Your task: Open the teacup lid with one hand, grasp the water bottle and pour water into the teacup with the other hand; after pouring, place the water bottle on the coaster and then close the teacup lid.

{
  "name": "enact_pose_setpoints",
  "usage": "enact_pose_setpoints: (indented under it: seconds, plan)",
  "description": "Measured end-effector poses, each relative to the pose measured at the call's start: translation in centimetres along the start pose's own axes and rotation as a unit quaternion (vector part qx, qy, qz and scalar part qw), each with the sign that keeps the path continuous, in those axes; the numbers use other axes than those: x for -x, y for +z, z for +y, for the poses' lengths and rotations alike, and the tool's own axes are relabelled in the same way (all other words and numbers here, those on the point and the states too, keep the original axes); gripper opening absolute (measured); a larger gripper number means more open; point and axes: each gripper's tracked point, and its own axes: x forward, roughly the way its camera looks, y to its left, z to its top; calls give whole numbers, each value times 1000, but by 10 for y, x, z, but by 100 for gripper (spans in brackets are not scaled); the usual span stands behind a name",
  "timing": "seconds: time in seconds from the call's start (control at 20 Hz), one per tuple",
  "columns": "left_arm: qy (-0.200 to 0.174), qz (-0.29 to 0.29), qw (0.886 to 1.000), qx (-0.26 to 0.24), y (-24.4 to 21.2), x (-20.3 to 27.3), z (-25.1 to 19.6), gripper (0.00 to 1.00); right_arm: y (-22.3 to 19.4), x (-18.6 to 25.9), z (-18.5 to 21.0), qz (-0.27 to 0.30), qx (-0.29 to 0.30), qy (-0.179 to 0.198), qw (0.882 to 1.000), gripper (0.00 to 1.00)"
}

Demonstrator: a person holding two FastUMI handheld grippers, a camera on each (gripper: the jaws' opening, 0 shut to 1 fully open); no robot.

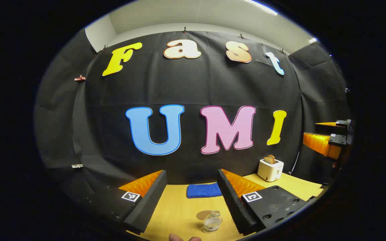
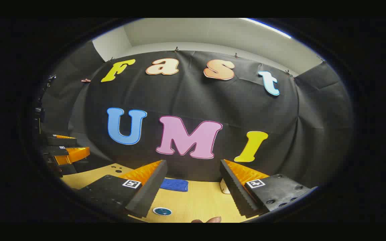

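A small clear glass teacup [image 1: 212, 221] stands on the wooden table [image 1: 179, 211] low in the left gripper view, with a brown round disc [image 1: 203, 215] lying just behind it. My left gripper [image 1: 191, 174] hangs open well above and short of the cup, nothing between its fingers. My right gripper [image 2: 193, 164] is open and empty too. A round teal coaster [image 2: 162, 211] lies on the table [image 2: 203, 201] below its left finger. Each gripper appears at the edge of the other's view: the right gripper [image 1: 317, 134] at the right, the left gripper [image 2: 72, 144] at the left.
A folded blue cloth [image 1: 203, 190] [image 2: 174, 184] lies at the back of the table by the black wall. A white toaster [image 1: 270, 169] with toast stands at the back right; a white object [image 2: 224, 187] peeks out behind my right gripper's right finger. A fingertip [image 1: 179, 237] [image 2: 209, 220] shows at each view's bottom.
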Motion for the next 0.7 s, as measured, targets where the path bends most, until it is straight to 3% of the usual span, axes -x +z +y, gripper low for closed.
enact_pose_setpoints:
  seconds: [0.7]
  plan:
    - [-4, 12, 1000, 4, -6, 7, -1, 95, -6, 2, 1, 3, 2, 21, 1000, 96]
